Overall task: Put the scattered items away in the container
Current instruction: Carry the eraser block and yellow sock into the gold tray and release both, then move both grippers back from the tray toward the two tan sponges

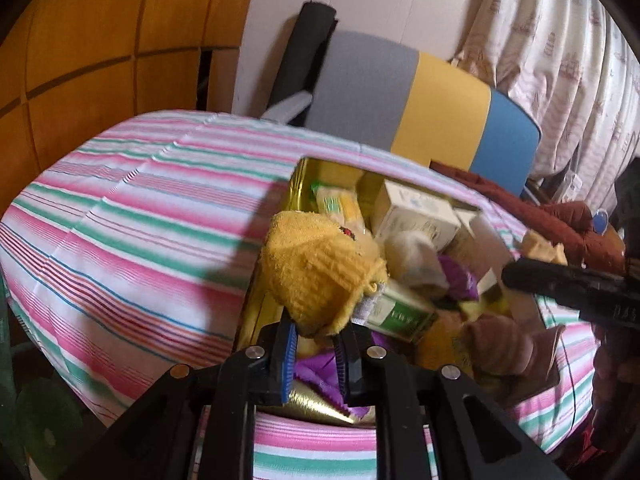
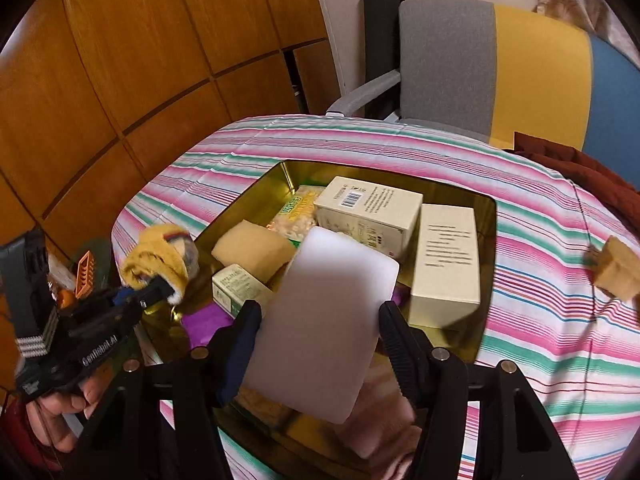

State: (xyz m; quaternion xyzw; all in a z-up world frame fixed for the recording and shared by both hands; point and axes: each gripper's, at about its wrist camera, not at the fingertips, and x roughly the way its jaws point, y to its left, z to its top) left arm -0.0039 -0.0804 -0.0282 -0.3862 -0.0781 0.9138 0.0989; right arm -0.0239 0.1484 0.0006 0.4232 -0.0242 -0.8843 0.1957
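Left gripper [image 1: 316,340] pinches the yellow sock [image 1: 320,268] above the gold container [image 2: 486,216]; right gripper [image 2: 320,320] clamps the white sponge block [image 2: 324,328] over it, tan sponge [image 2: 618,274] outside on the cloth

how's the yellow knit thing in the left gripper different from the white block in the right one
The yellow knit item is soft, fuzzy and crumpled; the white block is smooth, flat and rectangular. The knit item is pinched by one end in the nearly shut left gripper; the block sits across the much wider right gripper. Both are held over the gold container.
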